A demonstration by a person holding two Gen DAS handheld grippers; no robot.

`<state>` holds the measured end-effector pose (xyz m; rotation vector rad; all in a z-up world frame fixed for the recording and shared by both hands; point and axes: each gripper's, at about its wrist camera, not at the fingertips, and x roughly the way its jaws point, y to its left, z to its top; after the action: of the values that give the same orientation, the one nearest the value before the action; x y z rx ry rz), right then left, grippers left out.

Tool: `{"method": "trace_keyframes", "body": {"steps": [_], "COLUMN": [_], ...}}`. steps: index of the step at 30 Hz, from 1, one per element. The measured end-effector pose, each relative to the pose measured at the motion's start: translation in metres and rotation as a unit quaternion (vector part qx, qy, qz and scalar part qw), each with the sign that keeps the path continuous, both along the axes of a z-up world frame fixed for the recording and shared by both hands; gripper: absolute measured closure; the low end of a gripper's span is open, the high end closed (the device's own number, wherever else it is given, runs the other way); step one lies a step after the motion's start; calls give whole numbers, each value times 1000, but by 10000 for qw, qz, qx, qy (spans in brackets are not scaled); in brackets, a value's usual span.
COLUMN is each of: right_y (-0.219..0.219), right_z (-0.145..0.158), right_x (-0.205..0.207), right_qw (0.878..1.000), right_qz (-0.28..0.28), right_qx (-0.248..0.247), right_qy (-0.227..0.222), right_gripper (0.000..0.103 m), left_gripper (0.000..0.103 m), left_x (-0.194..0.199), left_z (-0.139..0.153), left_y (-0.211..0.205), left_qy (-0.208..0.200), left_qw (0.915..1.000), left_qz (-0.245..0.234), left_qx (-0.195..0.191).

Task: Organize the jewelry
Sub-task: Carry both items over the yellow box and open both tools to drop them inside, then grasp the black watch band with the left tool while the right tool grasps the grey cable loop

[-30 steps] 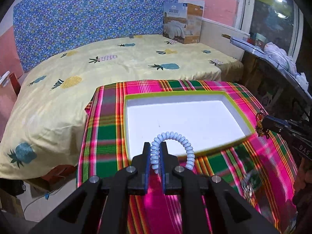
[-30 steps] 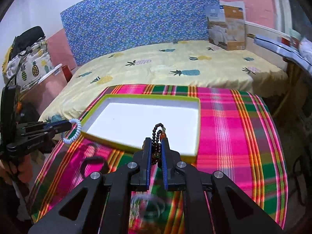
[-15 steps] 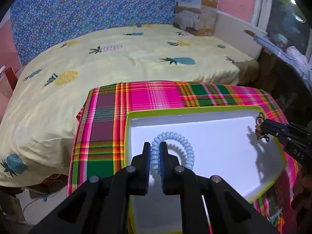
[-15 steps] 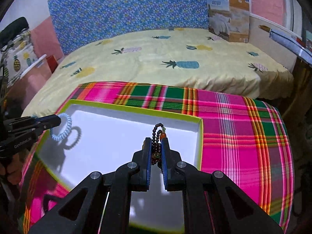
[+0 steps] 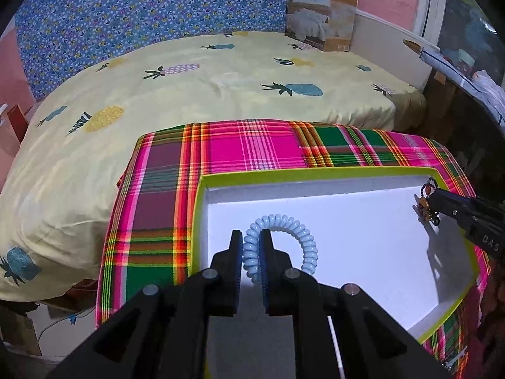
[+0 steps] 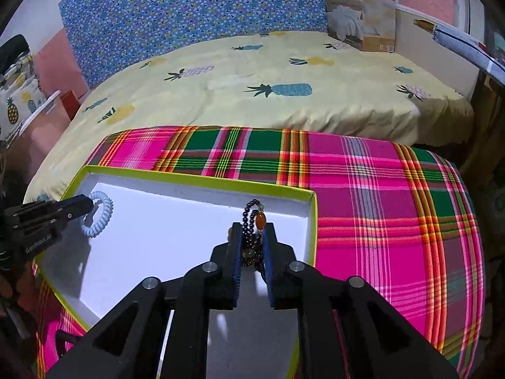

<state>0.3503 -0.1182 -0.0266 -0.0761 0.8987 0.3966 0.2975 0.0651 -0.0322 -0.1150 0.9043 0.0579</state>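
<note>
A plaid cloth point(image 5: 221, 148) is covering the table, which is sitting just beside a bed point(image 5: 189, 88) with a pineapple-print sheet; a blue flowered panel is backing it. A white tray point(image 5: 363, 221) with a lime rim is lying on the cloth. The left gripper point(image 5: 251, 246) is hanging over the tray, its jaws opening around a pale blue coil bracelet point(image 5: 284, 240). The right gripper point(image 6: 251, 240) is opening too, a dark bead bracelet point(image 6: 252, 230) with an orange stone between its jaws. A quilt box point(image 5: 322, 15) is leaning against the far wall.
</note>
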Motion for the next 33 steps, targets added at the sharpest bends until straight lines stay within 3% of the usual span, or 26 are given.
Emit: {"method": "trace_keyframes", "body": {"steps": [3,5,15,33], "right_y": [-1,-1,-9,-36], "right_z": [2,4,32,54], "right_x": [-5,-9,-63,-207], "right_qw": [10000,10000,9992,9971], "right_qz": [-14,3,22,69], "right_qx": [23,31,362,629], "right_qy": [-4,-18,-188,-421], "right_gripper": [86,84,81,81], "left_gripper": [89,77,77,77], "left_x": [-5,-9,-57,-179], "left_z": [5,9,32,51], "left_y": [0,0,-1,-32], "left_qy": [-68,-114,-354,-690], "left_qw": [10000,9999,9993,9956], "left_qz": [-2,-24,-81,-556], "left_qx": [-24,-60,-81,-290]}}
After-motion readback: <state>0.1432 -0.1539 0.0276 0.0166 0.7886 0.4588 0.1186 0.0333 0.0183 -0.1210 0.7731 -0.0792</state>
